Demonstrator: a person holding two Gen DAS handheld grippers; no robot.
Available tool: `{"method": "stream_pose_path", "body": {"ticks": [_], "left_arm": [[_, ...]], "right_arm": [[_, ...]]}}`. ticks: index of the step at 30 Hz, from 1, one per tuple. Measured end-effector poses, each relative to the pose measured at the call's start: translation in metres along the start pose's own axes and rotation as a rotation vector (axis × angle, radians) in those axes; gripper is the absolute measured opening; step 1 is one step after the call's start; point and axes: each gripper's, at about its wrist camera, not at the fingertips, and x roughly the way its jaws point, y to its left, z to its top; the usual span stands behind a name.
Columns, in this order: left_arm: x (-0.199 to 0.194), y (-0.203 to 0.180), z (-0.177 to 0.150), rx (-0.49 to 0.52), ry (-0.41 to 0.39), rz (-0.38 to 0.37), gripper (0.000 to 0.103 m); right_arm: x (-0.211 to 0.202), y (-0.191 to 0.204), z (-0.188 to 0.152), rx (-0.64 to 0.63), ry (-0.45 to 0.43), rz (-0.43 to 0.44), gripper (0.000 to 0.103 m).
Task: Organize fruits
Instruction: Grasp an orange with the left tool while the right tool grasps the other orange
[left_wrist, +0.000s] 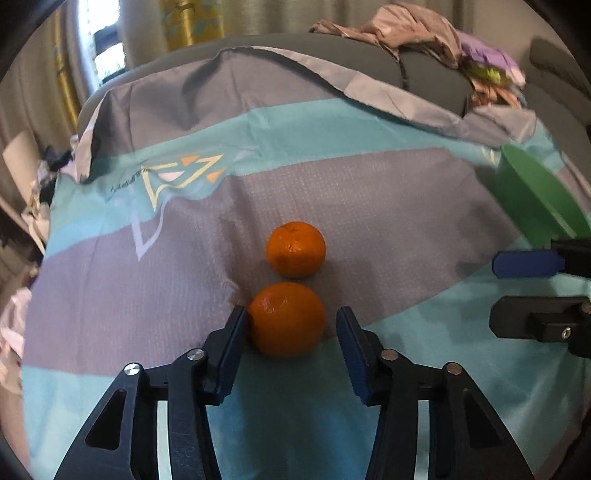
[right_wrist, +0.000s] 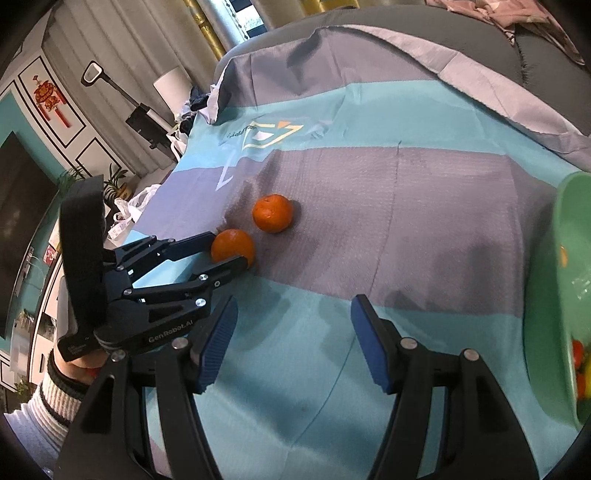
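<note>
The left claw (left_wrist: 290, 334) points steeply down at a bed sheet (left_wrist: 388, 192) striped in teal and grey, its fingers set either side of the nearer orange (left_wrist: 286, 319). In the left wrist view the left pad touches the fruit while a gap shows between the fruit and the right pad, so the orange sits between the jaws without being pinched on both sides. In the right wrist view the same claw reaches in from the left, held by a hand (right_wrist: 79, 363) in a ribbed striped cuff. The right claw (right_wrist: 293, 338) also tilts down over the teal stripe, jaws standing partly apart with nothing between them (only cloth shows in the gap). Two oranges lie on the grey stripe: the nearer one inside the left claw, and the farther orange (left_wrist: 295, 249) just beyond it, the two close but apart. One green bowl (right_wrist: 554, 295) sits at the right edge, with small red and yellow fruits inside, too blurred to count.
</note>
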Motion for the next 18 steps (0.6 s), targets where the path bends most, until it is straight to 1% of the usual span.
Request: {"method": "stream_pose_path", "body": {"ticks": [2,7,9,11,12,13,15,18], "left_arm": [[0.003,0.0,0.001,0.013,-0.012,0.005,0.045],[0.006,0.006,0.004,-0.011,-0.028,-0.025,0.044],[0.004,0.013,0.005,-0.058,-0.032,-0.057,0.043],[-0.004,0.019,0.004,-0.101,-0.052,-0.09,0.043],[-0.012,0.023,0.001,-0.119,-0.077,-0.089,0.043],[-0.016,0.024,0.001,-0.124,-0.088,-0.081,0.043],[-0.029,0.032,-0.003,-0.165,-0.114,-0.099,0.043],[-0.042,0.043,-0.006,-0.201,-0.144,-0.096,0.043]], "right_arm": [[0.006,-0.001,0.004,0.001,0.006,0.003,0.064],[0.012,-0.004,0.011,0.017,0.004,0.015,0.064],[0.015,-0.006,0.014,0.026,0.005,0.017,0.064],[0.02,-0.008,0.017,0.032,0.011,0.021,0.065],[0.024,-0.008,0.02,0.033,0.017,0.025,0.065],[0.029,-0.007,0.023,0.03,0.023,0.023,0.065],[0.039,-0.003,0.028,0.004,0.03,0.011,0.065],[0.057,0.004,0.039,-0.026,0.043,-0.009,0.065]]}}
